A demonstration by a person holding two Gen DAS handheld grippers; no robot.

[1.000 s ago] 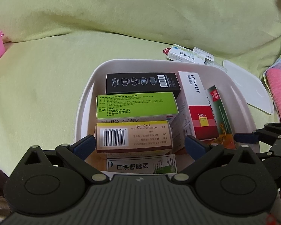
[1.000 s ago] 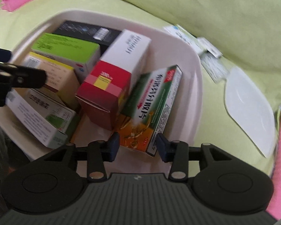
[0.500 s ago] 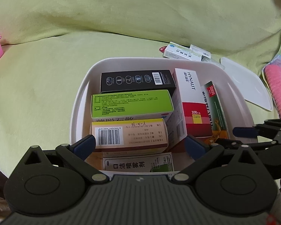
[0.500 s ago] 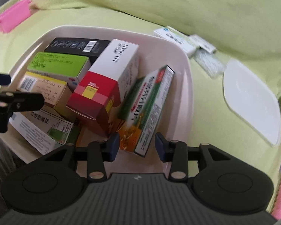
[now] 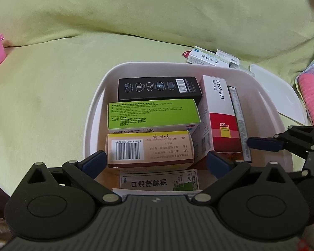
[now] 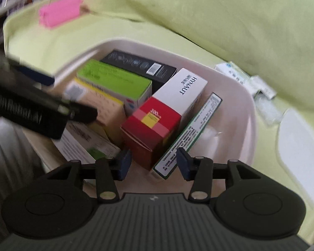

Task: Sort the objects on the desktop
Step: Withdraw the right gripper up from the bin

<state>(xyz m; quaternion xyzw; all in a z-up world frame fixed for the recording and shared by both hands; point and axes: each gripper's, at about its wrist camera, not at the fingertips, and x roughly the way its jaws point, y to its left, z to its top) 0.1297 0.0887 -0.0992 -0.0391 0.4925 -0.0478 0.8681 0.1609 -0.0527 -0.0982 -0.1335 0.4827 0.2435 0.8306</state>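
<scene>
Right now both grippers hang over the near edge of a white tub [image 5: 94, 113] that sits on a yellow-green cloth [image 5: 52, 83]. Inside the tub, boxes are packed side by side: a black box [image 5: 159, 90] at the far end, a green box [image 5: 152, 114] just in front of it, then a tan box with a barcode [image 5: 148, 150], and nearest the camera a white spray box [image 5: 159, 183] lying flat. To their right a red-and-white HYNAUT box [image 5: 219, 115] leans across the others, and a thin green-edged box [image 6: 188, 136] stands on its edge between it and the tub's right wall. The left gripper [image 5: 155, 163] has its jaws spread wide, framing the tan box without touching it, and holds nothing. The right gripper [image 6: 153, 165] also has its jaws apart; they straddle the near ends of the HYNAUT box and the thin box with a gap on each side. Beyond the tub's far right corner a few small white packets [image 5: 211, 57] lie on the cloth, with a white lid [image 5: 280, 96] beside the tub. A pink object [image 6: 60, 13] rests further off; the right view is blurred.
</scene>
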